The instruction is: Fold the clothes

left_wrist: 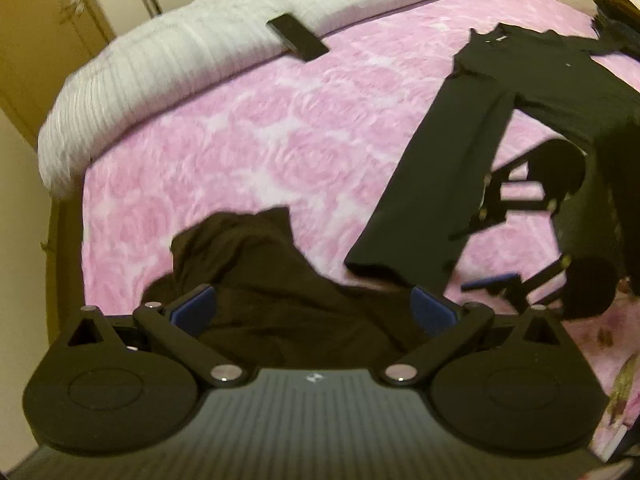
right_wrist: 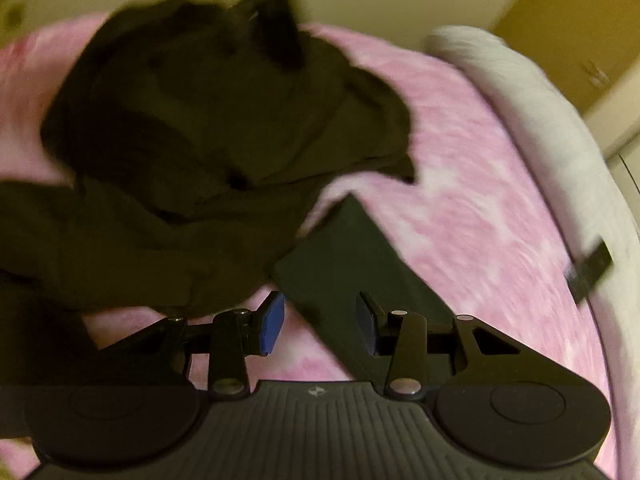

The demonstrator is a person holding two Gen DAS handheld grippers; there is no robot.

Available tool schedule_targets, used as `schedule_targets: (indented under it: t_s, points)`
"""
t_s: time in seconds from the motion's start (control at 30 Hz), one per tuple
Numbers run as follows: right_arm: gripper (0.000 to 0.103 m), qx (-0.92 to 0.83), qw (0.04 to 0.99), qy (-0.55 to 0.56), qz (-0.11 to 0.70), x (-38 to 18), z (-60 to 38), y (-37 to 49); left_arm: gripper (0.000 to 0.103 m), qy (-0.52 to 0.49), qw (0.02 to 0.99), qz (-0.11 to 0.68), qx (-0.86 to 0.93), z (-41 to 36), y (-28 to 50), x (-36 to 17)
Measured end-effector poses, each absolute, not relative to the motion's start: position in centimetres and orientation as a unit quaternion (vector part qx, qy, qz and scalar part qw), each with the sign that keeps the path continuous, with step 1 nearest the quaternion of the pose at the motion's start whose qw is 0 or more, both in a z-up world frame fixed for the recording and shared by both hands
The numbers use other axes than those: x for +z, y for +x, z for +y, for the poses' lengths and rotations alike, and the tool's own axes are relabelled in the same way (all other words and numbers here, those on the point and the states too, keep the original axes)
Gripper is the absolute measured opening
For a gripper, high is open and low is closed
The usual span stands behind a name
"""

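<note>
On the pink bedspread (left_wrist: pixel 248 128), taken as the landmark, a white pillow (left_wrist: pixel 160 60) lines its far left edge with a dark phone (left_wrist: pixel 298 38) lying at the seam between them. Nearer, over the bedspread's front edge, the left gripper (left_wrist: pixel 312 308) stands with its blue pads spread wide above a crumpled dark brown garment (left_wrist: pixel 256 264), nothing pinched. Right of that heap, a black long-sleeved top (left_wrist: pixel 520 92) lies flat across the bedspread, one sleeve (left_wrist: pixel 424 200) stretching toward the front. Rightmost, the right gripper (right_wrist: pixel 320 320) hovers half-open over that sleeve's cuff end, pads not pressing the cloth
</note>
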State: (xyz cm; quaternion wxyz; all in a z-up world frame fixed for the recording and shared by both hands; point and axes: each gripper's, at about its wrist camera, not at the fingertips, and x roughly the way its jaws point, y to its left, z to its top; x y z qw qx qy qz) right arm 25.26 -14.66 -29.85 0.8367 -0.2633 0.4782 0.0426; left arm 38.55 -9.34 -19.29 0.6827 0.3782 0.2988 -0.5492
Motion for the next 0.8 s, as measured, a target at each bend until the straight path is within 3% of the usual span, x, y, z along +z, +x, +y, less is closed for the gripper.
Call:
schedule_targets:
  t_s: [0.2,0.37,0.4,0.43,0.47,0.7,0.8]
  points:
    - [0.041,0.071,0.799,-0.359,0.477,-32.8,-13.0,26.2,0.102,0.357,0.689,0.325,-0.540,-8.3,40.9,-20.3]
    - [0.039,0.068,0.814,-0.348,0.460,-33.1,-13.9,27.0,0.102,0.356,0.688,0.330,-0.540,-8.8,41.2,-20.9]
    - [0.034,0.065,0.818,-0.339,0.460,-33.0,-14.2,27.3,0.102,0.356,0.686,0.329,-0.542,-8.8,40.9,-21.0]
    - [0.012,0.063,0.822,-0.329,0.461,-32.8,-14.5,27.5,0.102,0.357,0.682,0.326,-0.548,-9.0,40.7,-21.1]
    - [0.003,0.059,0.826,-0.319,0.460,-32.5,-14.8,27.7,0.102,0.357,0.677,0.321,-0.558,-9.3,40.6,-21.2]
    - [0.004,0.003,0.875,-0.244,0.418,-26.3,-18.2,26.3,0.102,0.439,0.605,0.222,-0.626,-12.8,38.8,-23.2]
    - [0.004,-0.012,0.884,-0.232,0.406,-23.9,-19.4,25.2,0.092,0.484,0.555,0.149,-0.660,-15.1,37.5,-24.2]
